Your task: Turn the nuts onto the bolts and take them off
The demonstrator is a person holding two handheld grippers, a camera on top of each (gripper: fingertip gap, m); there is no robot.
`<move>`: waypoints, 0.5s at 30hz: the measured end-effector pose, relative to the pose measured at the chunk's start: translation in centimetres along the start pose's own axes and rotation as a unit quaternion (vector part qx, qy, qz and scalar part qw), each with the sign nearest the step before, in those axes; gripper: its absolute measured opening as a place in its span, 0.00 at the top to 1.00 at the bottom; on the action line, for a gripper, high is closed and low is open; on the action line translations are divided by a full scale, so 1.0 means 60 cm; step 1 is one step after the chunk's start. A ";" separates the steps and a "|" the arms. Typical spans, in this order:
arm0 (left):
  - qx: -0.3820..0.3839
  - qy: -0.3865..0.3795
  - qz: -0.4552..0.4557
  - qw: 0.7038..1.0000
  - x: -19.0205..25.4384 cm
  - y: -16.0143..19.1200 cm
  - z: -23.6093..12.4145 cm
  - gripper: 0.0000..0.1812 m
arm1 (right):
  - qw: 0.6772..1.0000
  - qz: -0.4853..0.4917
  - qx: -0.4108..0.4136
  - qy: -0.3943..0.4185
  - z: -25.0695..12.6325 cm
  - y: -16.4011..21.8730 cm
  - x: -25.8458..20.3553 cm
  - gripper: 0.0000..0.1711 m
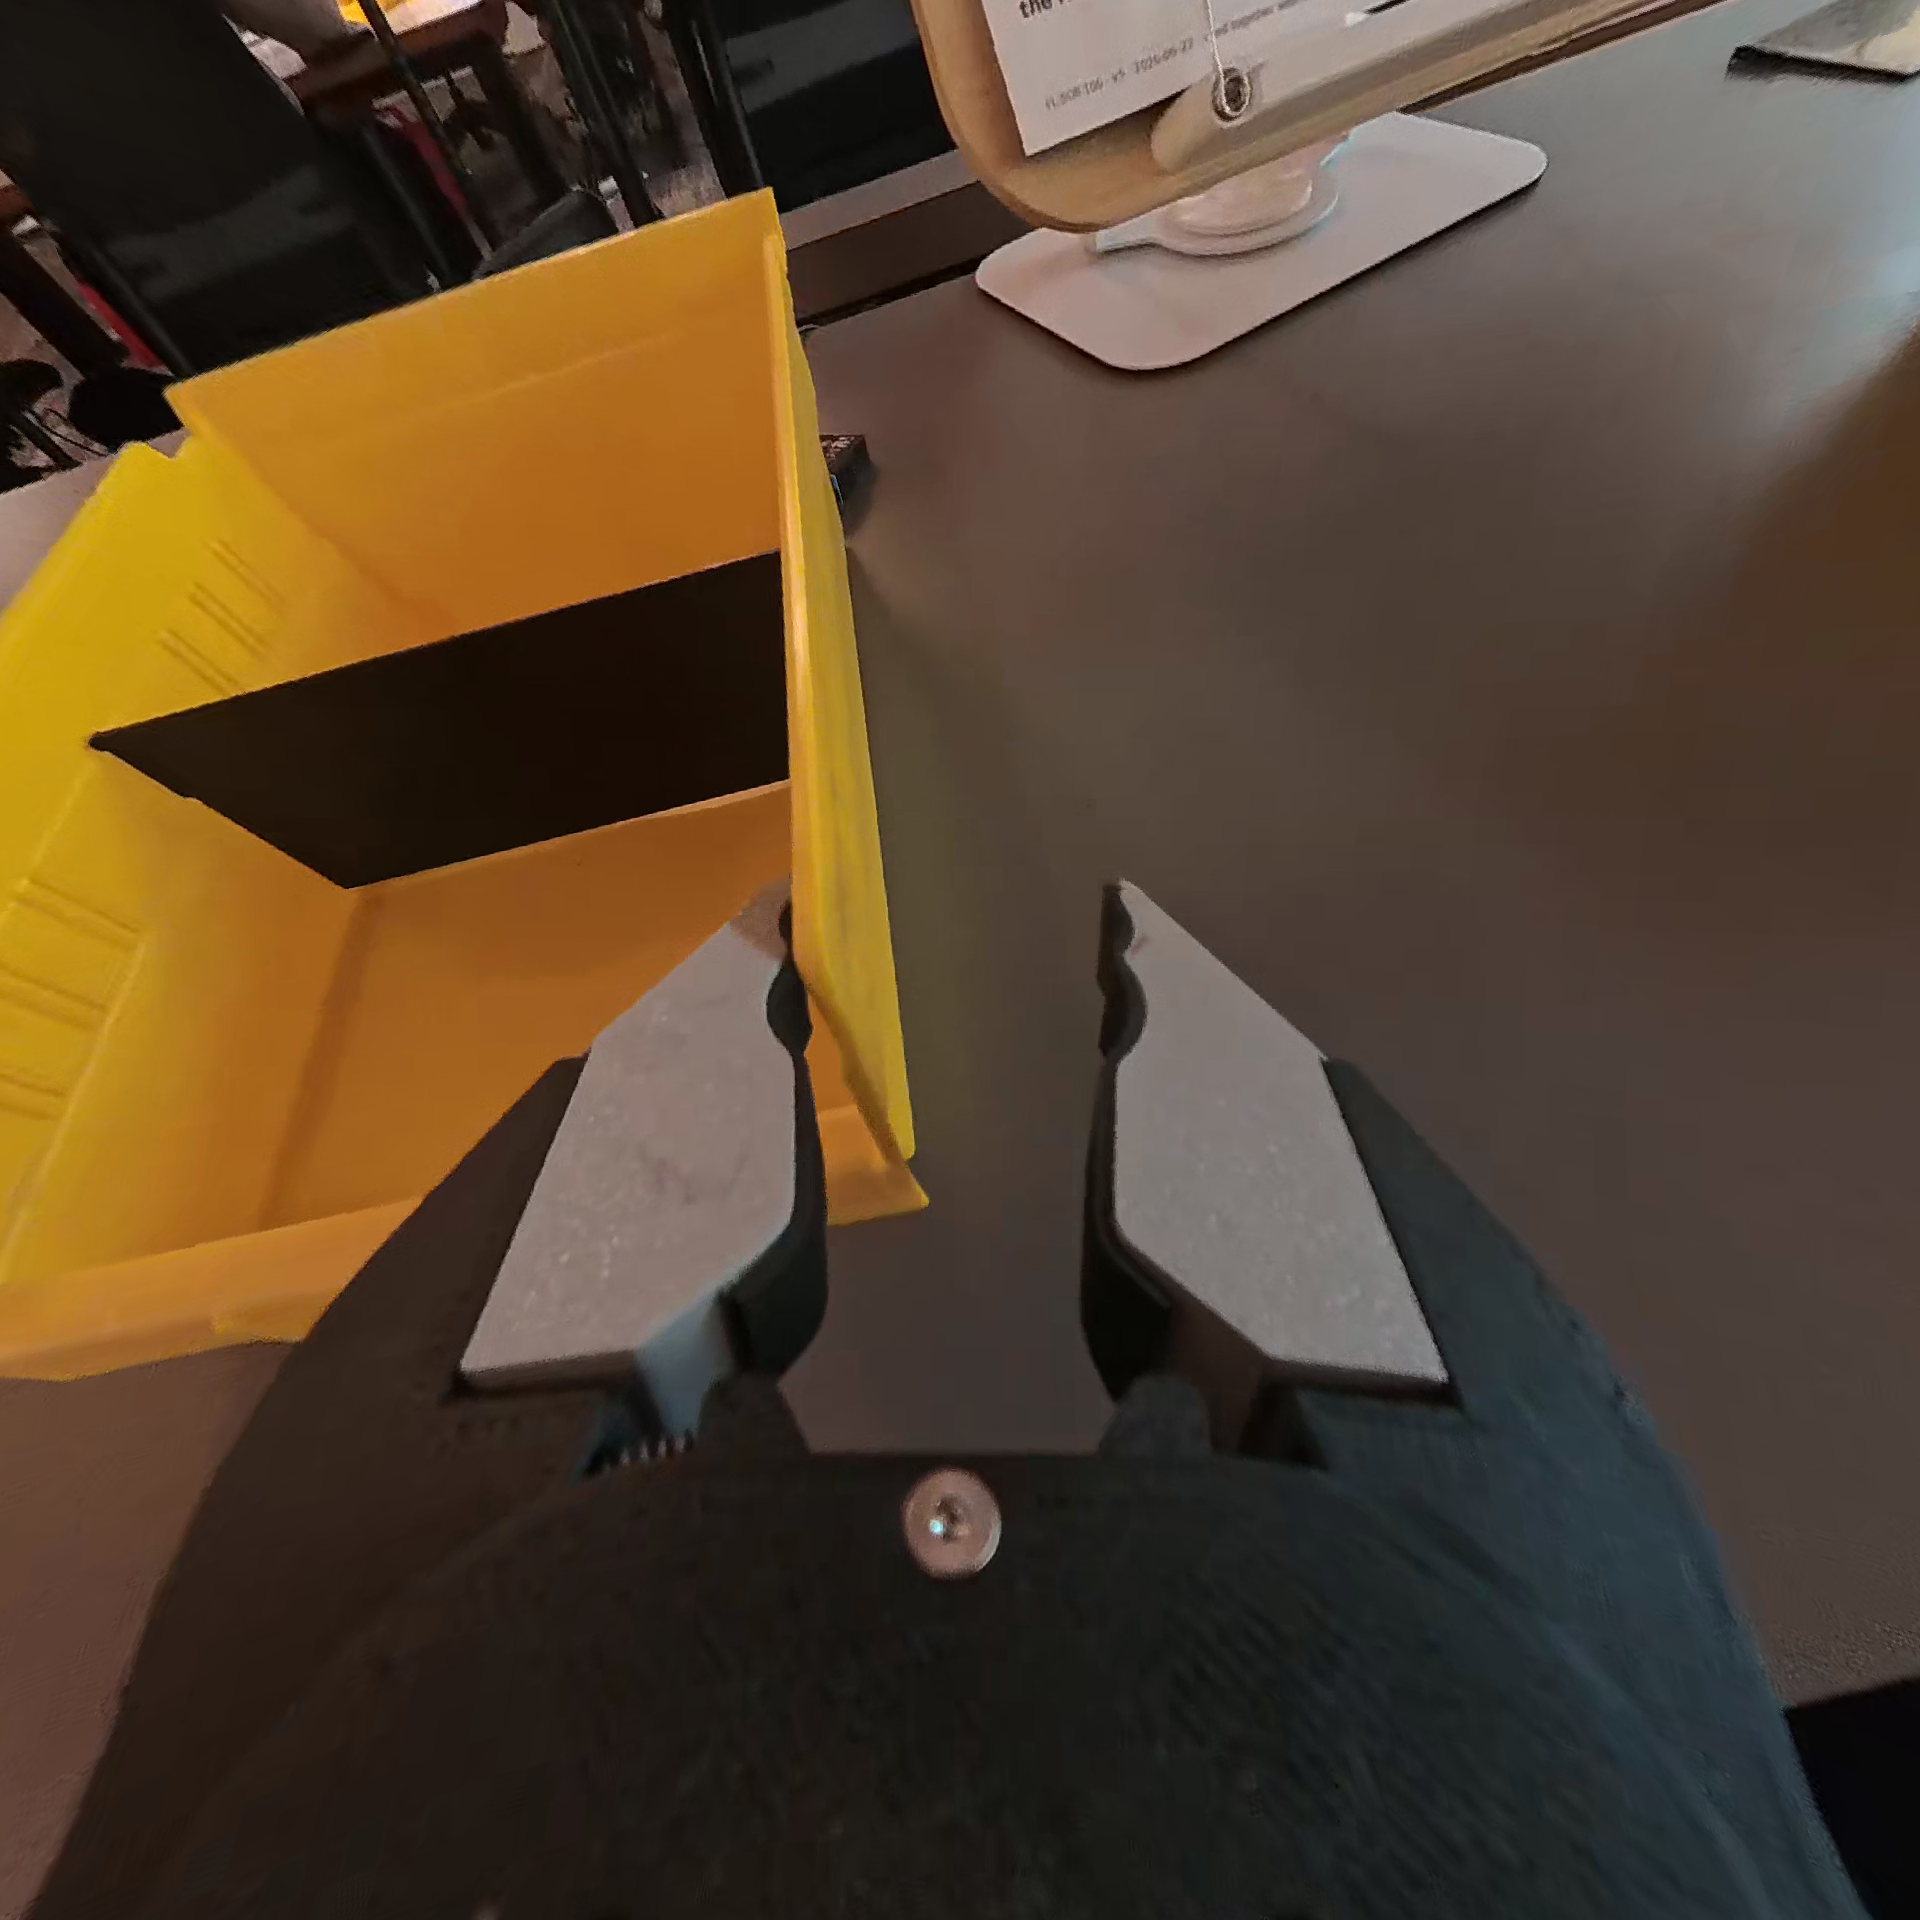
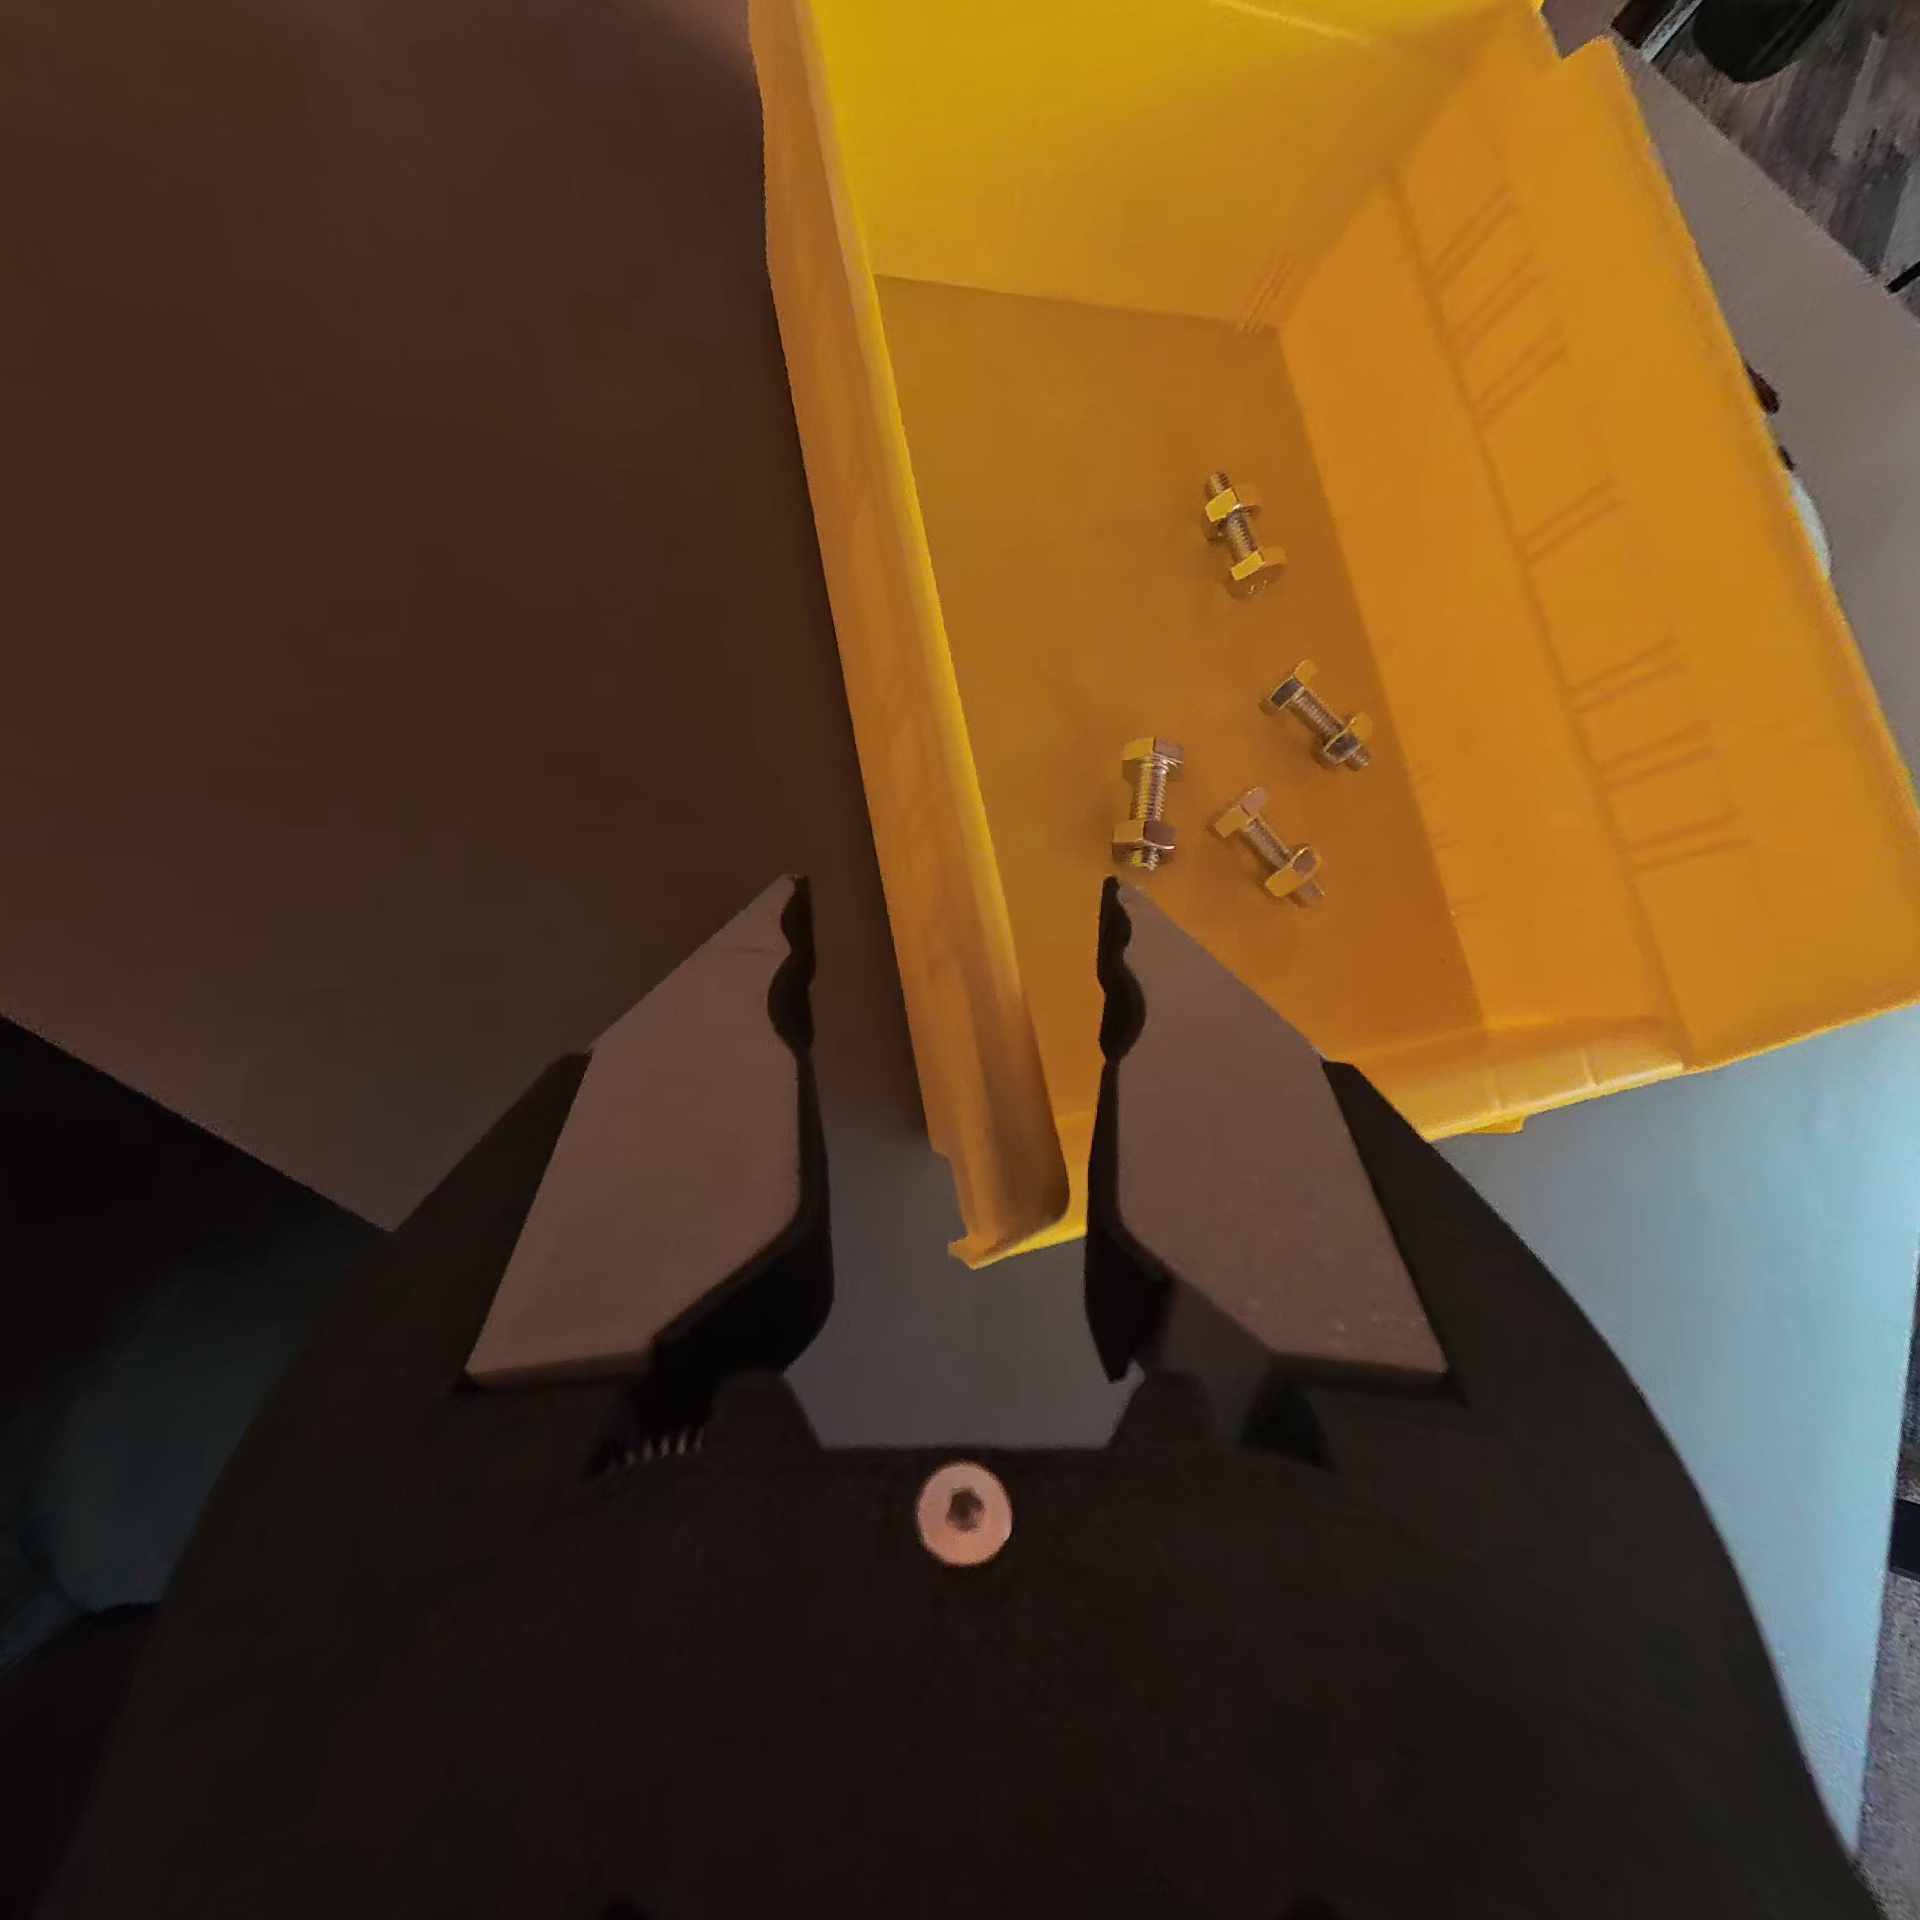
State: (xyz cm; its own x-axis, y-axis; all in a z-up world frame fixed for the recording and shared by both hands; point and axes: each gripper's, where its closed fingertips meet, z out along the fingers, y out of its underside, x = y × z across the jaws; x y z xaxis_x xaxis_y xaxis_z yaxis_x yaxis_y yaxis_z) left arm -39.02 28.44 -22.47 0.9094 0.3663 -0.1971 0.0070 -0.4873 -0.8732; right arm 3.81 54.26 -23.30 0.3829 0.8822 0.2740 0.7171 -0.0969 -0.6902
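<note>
**A:** Dark bench [image 1: 1351,675], matt brown; chair legs and floor clutter in shadow behind. What's logged, left to right?

**B:** Item one: yellow bin [image 1: 416,1039], plastic, open top, a black divider across it. Beyond, a wooden-framed stand [image 1: 1195,156] on a pale base, holding a printed card.

**A:** And the left tongs [image 1: 951,914]?

**B:** Spread wide, empty. One finger hangs over the bin's interior, the other over bare bench, the bin's side wall running between them. Touching or not, I cannot tell.

**A:** Right-hand view?

**B:** Same yellow bin [image 2: 1662,727], seen from above. Four bolts [image 2: 1242,535] [image 2: 1317,715] [image 2: 1146,802] [image 2: 1268,844] lie loose on its floor, each with a nut threaded on, clustered toward the near end. Presumably binned so they don't roll off.

**A:** Right tongs [image 2: 954,914]?

**B:** Wide apart, holding nothing, straddling the bin's near corner wall; the right finger tip sits just short of the nearest bolt. Nothing picked up yet; a reach into the bin looks to be the next move.
</note>
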 end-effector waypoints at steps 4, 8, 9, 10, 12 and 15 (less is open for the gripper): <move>-0.005 0.005 -0.007 1.000 0.003 0.008 0.012 0.70 | 1.000 0.000 0.001 0.005 0.007 0.001 0.004 0.70; -0.005 0.002 -0.006 1.000 0.003 0.010 0.017 0.70 | 1.000 -0.001 0.001 0.007 0.008 -0.001 0.004 0.70; -0.007 0.003 -0.006 1.000 0.004 0.010 0.018 0.70 | 1.000 -0.001 0.002 0.007 0.008 -0.003 0.004 0.70; -0.008 0.002 -0.006 1.000 0.003 0.010 0.018 0.71 | 1.000 -0.002 0.004 0.008 0.008 -0.004 0.003 0.71; -0.009 0.001 -0.005 1.000 0.001 0.010 0.018 0.71 | 1.000 -0.003 0.006 0.014 0.009 -0.007 0.005 0.75; -0.014 -0.027 0.014 0.999 -0.018 0.011 0.018 0.89 | 1.000 -0.006 -0.001 0.011 0.010 -0.006 0.001 0.87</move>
State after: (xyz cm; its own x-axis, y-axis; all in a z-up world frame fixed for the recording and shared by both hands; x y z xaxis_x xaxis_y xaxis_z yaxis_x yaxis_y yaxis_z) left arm -40.44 28.58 -23.30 0.8860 0.3929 -0.2462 -0.0070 -0.5196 -0.8544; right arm 3.23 54.62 -23.46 0.3873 0.8729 0.2968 0.7228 -0.0876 -0.6855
